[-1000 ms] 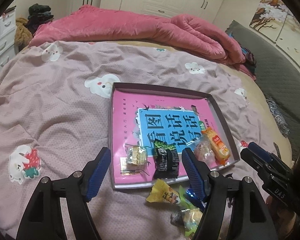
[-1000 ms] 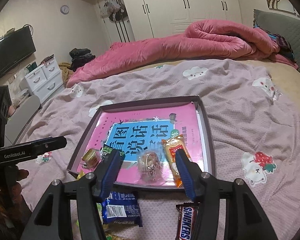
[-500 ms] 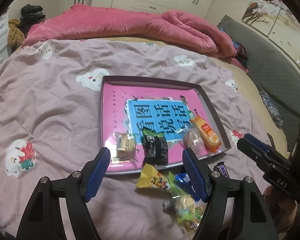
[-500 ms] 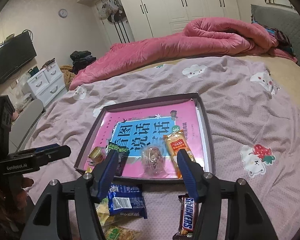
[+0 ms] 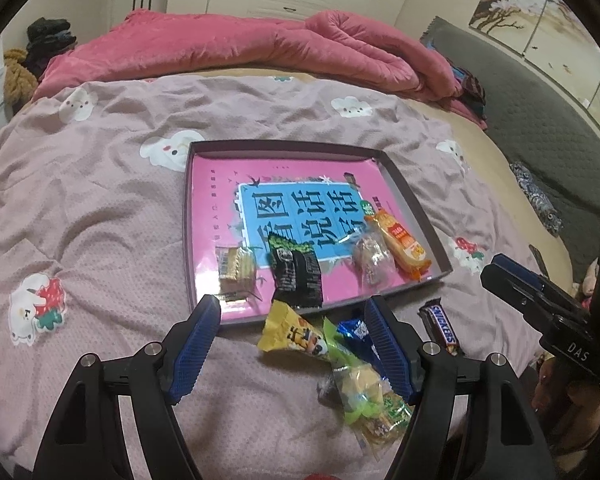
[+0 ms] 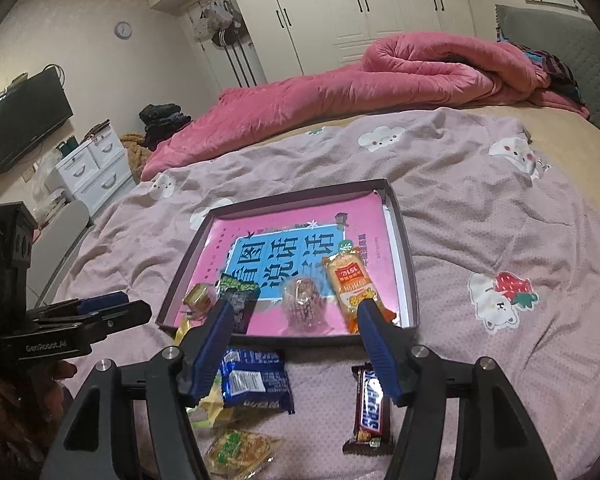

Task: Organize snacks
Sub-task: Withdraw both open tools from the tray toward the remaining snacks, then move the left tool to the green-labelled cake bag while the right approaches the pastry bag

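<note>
Tray (image 5: 404,204) on the bed holds four snacks; the rest sit just outside its near rim. My left gripper (image 5: 296,344) is spread, empty; right gripper (image 6: 296,344) has just been opening, nothing between. Risk: soft bedding lets the chocolate bar (image 6: 370,408) skid, or I nudge the rim.

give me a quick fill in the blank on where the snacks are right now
1. The tray holds ____ snacks.
2. The Snickers bar lies on the ____, outside the tray.
3. The orange packet sits nearest the tray's ____ wall in the right wrist view.
4. The left gripper and the right gripper both hold ____.

Missing words: four; bedspread; right; nothing
</note>
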`<state>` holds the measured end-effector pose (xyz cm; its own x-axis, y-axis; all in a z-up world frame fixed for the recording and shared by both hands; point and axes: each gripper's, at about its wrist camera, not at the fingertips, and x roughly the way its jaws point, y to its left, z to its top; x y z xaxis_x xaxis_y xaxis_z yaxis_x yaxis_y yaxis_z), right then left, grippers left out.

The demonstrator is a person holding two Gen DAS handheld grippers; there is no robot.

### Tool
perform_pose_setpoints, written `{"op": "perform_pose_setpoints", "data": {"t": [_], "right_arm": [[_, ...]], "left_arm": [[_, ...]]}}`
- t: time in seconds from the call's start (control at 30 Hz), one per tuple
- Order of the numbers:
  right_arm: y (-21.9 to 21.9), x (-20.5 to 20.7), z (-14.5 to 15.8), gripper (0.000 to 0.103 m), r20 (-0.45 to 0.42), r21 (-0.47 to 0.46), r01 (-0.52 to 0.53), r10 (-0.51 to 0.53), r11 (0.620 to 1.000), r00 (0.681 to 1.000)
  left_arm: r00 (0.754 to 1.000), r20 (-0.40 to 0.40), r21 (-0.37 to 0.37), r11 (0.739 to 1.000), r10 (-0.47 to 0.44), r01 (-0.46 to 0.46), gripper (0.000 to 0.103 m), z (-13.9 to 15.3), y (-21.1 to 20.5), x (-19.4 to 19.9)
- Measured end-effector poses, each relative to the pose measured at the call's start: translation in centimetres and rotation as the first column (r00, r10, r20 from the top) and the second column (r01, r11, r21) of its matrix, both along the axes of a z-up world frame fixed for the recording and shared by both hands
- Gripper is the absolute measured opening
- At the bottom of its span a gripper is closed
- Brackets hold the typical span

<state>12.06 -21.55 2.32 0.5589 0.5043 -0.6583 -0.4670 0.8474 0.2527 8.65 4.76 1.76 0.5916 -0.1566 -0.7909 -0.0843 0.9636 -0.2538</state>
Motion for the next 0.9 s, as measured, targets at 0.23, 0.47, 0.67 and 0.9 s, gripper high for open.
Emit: {"op": "perform_pose_setpoints", "data": {"t": [0.23,0.47,0.67,0.9], "right_arm": [[0.1,-0.9,-0.3,0.064,-0.016,-0.004,-0.020,0.020,1.000,1.000],[0.4,-2.2,-1.3,0.064,-0.055,-0.018,-0.057,0.056,0.998,0.997],[0.6,-3.3,-2.0,0.064,-0.073,-0.033,-0.076,0.074,0.997,0.995],[0.6,-3.8,-2.4,0.064,-0.089,-0.043,-0.087,0.083,0.995,0.993]], "left_arm": [[1.000,-0.017,0.006,1.000,-0.024,0.024,0.076,-0.6,-0.7,-0.8],[0.998,-0.045,-0.006,0.999,-0.043,0.043,0.076,-1.5,-1.2,-1.4],[0.995,-0.069,0.003,0.998,-0.067,0.068,0.076,-2.3,-2.1,-1.8],[0.993,-0.087,0.013,0.996,-0.086,0.087,0.076,-2.8,-2.9,-2.1]]}}
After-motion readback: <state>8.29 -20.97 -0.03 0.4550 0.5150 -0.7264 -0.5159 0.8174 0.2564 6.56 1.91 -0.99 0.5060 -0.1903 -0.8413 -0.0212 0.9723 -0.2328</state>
